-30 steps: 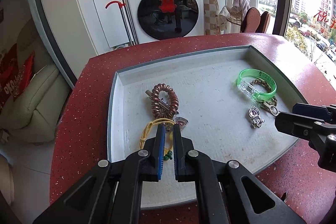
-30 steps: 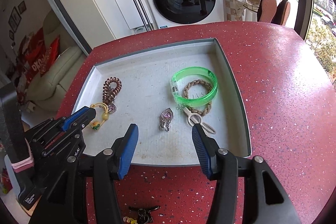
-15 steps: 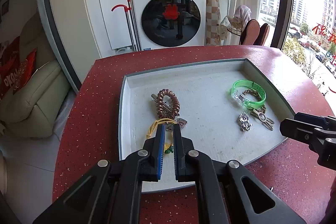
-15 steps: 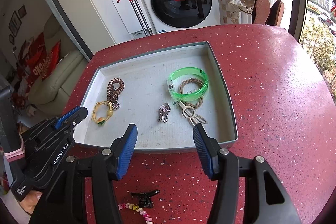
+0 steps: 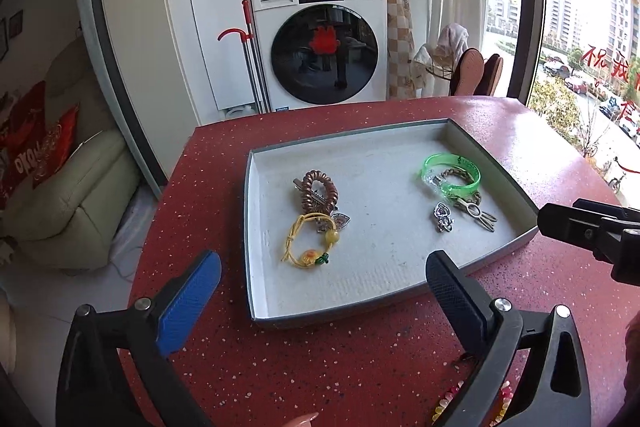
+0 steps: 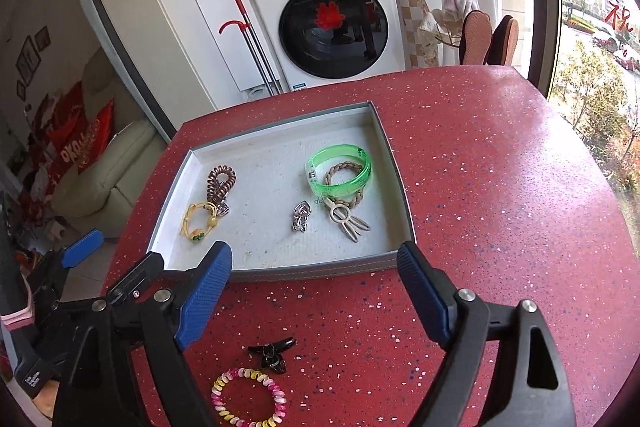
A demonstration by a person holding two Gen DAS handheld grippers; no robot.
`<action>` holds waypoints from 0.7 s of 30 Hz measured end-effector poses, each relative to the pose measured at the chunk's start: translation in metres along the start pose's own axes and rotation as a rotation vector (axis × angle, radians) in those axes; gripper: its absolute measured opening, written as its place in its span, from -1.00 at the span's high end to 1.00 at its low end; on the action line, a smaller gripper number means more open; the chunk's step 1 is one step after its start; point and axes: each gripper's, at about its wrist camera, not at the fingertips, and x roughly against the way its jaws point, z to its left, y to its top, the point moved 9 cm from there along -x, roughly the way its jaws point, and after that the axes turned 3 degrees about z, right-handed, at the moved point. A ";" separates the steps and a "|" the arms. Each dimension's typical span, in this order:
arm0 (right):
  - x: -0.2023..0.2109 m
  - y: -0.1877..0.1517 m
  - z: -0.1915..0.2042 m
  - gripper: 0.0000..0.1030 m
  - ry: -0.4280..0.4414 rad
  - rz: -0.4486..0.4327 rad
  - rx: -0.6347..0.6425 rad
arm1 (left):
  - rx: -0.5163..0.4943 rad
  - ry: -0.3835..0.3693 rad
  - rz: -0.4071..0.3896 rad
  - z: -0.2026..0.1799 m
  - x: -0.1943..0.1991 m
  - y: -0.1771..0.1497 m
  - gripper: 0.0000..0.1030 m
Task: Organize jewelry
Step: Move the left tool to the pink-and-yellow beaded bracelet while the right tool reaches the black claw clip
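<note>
Tray (image 6: pixel 400 195): on red table (image 6: pixel 500 187), holding green bangle (image 6: pixel 340 173), yellow cord bracelet (image 6: pixel 198 221), coil tie, charm, clip.
Left out: pink-yellow coil bracelet (image 6: pixel 250 401), black claw clip (image 6: pixel 272 351), near table edge.
Left gripper (image 5: pixel 320 287): jaws opening, nothing between.
Right gripper (image 6: pixel 314 277): jaws opening, empty.
Progress: mostly sorted, apparently two pieces to go.

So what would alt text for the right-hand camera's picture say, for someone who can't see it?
A grey tray on a red speckled table holds a green bangle, hair ties, clips and a small silver charm. The right tongs, opening and empty, frame it; a black clip and pink-yellow spiral tie lie outside.
</note>
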 end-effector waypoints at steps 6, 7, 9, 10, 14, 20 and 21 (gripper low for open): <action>0.015 -0.011 0.002 -0.69 0.038 0.004 -0.013 | 0.015 0.002 0.000 -0.002 0.015 -0.013 -1.00; 0.016 -0.014 0.002 -0.69 0.042 0.017 -0.019 | 0.017 0.001 0.002 -0.003 0.017 -0.015 -1.00; 0.019 -0.021 0.000 -0.69 0.046 0.041 -0.030 | 0.020 0.001 0.003 -0.004 0.021 -0.020 -1.00; 0.020 -0.024 0.000 -0.69 0.046 0.052 -0.031 | 0.019 0.000 0.004 -0.005 0.024 -0.021 -1.00; 0.025 -0.037 -0.001 -0.69 0.033 0.073 -0.008 | 0.015 0.000 0.012 -0.008 0.034 -0.033 -1.00; 0.030 -0.062 -0.003 -0.69 0.039 0.122 0.002 | 0.009 -0.020 0.046 -0.014 0.044 -0.058 -1.00; 0.029 -0.067 -0.003 -0.69 0.042 0.132 0.003 | 0.006 -0.024 0.054 -0.015 0.046 -0.063 -1.00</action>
